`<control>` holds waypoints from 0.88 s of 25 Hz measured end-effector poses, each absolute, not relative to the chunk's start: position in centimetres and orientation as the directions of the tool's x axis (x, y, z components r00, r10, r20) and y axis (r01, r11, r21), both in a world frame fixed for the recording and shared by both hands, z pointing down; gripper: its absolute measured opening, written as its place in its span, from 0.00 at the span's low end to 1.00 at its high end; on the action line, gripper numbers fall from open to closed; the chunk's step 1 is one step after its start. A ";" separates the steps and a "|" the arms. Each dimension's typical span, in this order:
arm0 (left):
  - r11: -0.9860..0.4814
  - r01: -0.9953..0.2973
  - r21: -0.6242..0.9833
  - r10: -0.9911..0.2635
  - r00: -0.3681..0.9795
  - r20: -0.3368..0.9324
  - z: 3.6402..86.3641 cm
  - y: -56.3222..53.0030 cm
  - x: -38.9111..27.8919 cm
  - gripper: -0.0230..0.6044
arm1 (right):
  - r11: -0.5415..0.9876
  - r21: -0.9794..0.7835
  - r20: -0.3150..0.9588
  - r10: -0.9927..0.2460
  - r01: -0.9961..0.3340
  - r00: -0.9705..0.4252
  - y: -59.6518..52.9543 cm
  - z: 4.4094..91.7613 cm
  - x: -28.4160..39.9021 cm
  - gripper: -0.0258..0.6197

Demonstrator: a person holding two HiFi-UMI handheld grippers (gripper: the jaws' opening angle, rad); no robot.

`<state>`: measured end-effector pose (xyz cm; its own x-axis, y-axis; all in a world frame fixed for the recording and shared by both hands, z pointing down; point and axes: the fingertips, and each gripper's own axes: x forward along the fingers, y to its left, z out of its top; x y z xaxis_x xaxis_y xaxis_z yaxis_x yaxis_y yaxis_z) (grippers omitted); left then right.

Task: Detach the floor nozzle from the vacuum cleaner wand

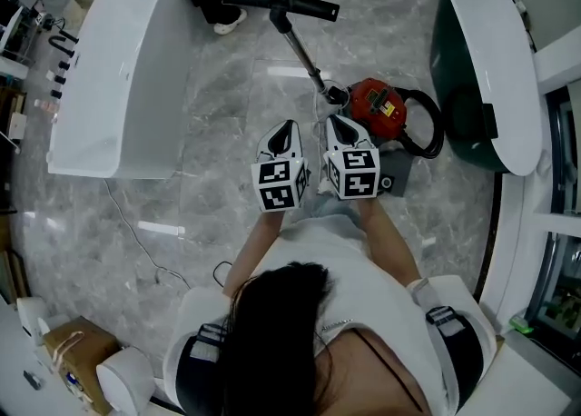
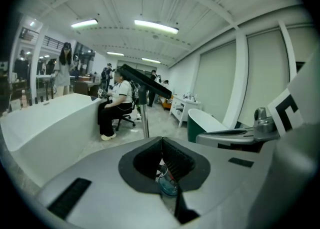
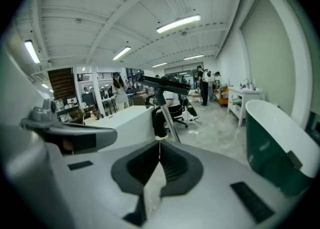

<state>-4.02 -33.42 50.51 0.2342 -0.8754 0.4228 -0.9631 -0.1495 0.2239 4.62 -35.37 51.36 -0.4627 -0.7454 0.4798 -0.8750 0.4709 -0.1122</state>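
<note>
Both left claw (image 1: 286, 126) and right claw (image 1: 338, 122) hover short of floor nozzle (image 1: 281, 3).

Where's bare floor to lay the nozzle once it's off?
Bare floor between the white tub and the wand. Also left of the left hand-held gripper, though a thin cable crosses there. Crowded right of the wand: red canister, hose, green tub.

Left, white bathtub (image 1: 118, 69); right, green bathtub (image 1: 490, 60); grey marble floor (image 1: 209, 123) between. Cardboard box (image 1: 77, 351) at lower left. Person (image 2: 116, 104) seated on office chair (image 2: 128, 119) beyond.
</note>
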 end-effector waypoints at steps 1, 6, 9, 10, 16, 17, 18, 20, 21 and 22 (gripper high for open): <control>-0.137 -0.966 0.218 -0.878 0.220 0.425 50.6 -33.9 -4.1 0.04 | 0.480 -0.117 0.479 -0.740 -0.870 -0.473 -35.9 51.3 4.6 0.06; -0.092 -0.974 0.208 -0.882 0.177 0.437 50.6 -36.0 -3.9 0.04 | 0.500 -0.115 0.471 -0.734 -0.859 -0.490 -38.3 51.0 5.1 0.06; -0.077 -0.977 0.196 -0.883 0.159 0.442 50.6 -37.2 -3.3 0.04 | 0.514 -0.111 0.461 -0.731 -0.851 -0.502 -39.4 50.8 5.7 0.06; -0.077 -0.976 0.205 -0.884 0.162 0.439 50.6 -37.5 -3.0 0.04 | 0.519 -0.104 0.461 -0.731 -0.849 -0.503 -39.8 50.8 5.8 0.06; -0.084 -0.973 0.213 -0.891 0.170 0.421 50.3 -39.1 -1.5 0.04 | 0.565 -0.098 0.444 -0.712 -0.819 -0.544 -41.4 50.7 6.2 0.07; -0.080 -0.975 0.208 -0.891 0.164 0.423 50.3 -39.4 -1.4 0.04 | 0.573 -0.102 0.447 -0.704 -0.813 -0.552 -41.7 50.8 6.2 0.07; -0.076 -0.976 0.206 -0.892 0.159 0.424 50.3 -39.6 -1.2 0.04 | 0.579 -0.100 0.452 -0.698 -0.809 -0.555 -41.9 51.0 6.2 0.06; -0.071 -0.975 0.210 -0.895 0.155 0.418 50.2 -40.1 -0.9 0.04 | 0.586 -0.087 0.455 -0.696 -0.806 -0.555 -42.4 51.0 6.4 0.07; -0.068 -0.975 0.212 -0.897 0.153 0.415 50.1 -40.2 -0.8 0.04 | 0.588 -0.083 0.454 -0.696 -0.804 -0.556 -42.7 51.0 6.4 0.07; -0.065 -0.975 0.213 -0.898 0.150 0.413 50.1 -40.3 -0.8 0.04 | 0.591 -0.082 0.451 -0.696 -0.802 -0.559 -42.9 50.9 6.5 0.06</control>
<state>-0.78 -40.35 50.07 0.1496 -0.8982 0.4134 -0.9750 -0.0646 0.2125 6.47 -42.86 50.89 -0.5587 -0.6959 0.4512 -0.8024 0.5912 -0.0817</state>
